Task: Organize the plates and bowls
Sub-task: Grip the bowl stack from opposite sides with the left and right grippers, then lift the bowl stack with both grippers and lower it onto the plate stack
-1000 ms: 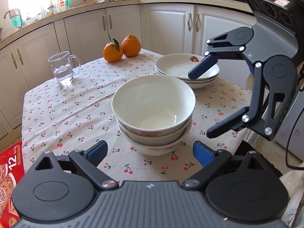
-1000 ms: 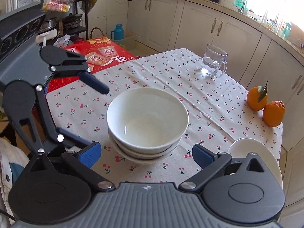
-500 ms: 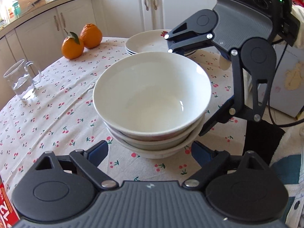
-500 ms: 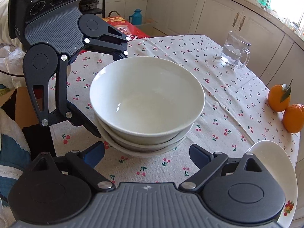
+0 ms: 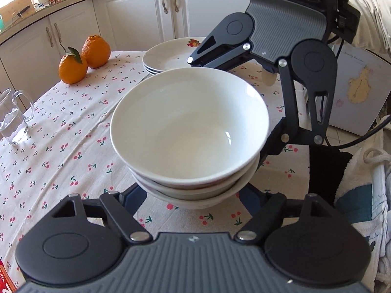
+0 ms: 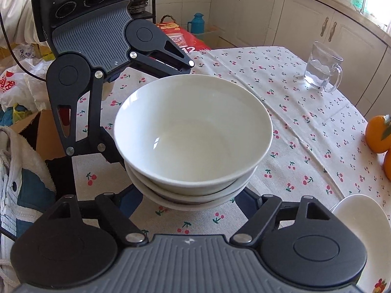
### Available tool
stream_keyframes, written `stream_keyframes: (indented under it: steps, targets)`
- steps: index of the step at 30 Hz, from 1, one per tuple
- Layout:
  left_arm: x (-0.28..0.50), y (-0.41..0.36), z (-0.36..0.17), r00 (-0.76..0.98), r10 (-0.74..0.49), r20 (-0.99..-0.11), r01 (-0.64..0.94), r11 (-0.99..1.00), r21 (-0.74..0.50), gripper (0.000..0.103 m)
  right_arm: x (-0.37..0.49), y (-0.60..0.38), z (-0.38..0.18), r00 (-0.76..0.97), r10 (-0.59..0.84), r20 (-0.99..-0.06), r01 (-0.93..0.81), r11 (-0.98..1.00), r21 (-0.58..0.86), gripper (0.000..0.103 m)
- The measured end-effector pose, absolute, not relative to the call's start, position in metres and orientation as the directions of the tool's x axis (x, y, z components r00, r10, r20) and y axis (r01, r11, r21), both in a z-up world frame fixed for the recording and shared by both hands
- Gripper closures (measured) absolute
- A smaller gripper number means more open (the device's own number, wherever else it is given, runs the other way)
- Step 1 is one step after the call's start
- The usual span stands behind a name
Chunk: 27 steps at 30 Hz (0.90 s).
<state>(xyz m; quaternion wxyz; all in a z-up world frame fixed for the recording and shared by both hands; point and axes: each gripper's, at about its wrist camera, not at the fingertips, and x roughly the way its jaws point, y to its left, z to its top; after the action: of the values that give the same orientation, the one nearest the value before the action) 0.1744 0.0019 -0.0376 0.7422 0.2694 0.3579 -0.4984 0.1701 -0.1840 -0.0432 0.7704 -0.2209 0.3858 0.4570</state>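
Note:
A stack of three white bowls (image 5: 190,131) stands on the cherry-print tablecloth (image 5: 61,127); it also shows in the right wrist view (image 6: 193,131). My left gripper (image 5: 193,195) is open, its fingers reaching under the stack's near side from both flanks, tips hidden by the bowls. My right gripper (image 6: 190,195) is open and does the same from the opposite side; it shows in the left wrist view (image 5: 244,97). A stack of white plates (image 5: 171,53) sits behind the bowls, with its edge in the right wrist view (image 6: 359,219).
Two oranges (image 5: 83,56) lie at the table's far left. A glass mug of water (image 5: 12,119) stands at the left edge, also in the right wrist view (image 6: 320,68). White cabinets (image 5: 136,17) stand behind. A red box (image 6: 180,39) and bags lie on the floor.
Both grippers have moved in close to the bowl stack from opposite sides, and their fingers now reach along its base.

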Motion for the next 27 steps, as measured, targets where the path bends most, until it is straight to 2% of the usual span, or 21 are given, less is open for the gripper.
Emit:
stream_keyframes:
  steps: [15, 27]
  targets:
    - [0.167, -0.01, -0.023, 0.283, -0.543, -0.791, 0.932, 0.352, 0.092, 0.022, 0.172, -0.191, -0.037, 0.285, 0.541, -0.792, -0.866, 0.499, 0.029, 0.018]
    - [0.184, -0.063, -0.007, 0.282, -0.573, -0.77, 0.944, 0.311, 0.114, 0.022, 0.165, -0.233, -0.015, 0.345, 0.506, -0.79, -0.845, 0.533, -0.028, 0.018]
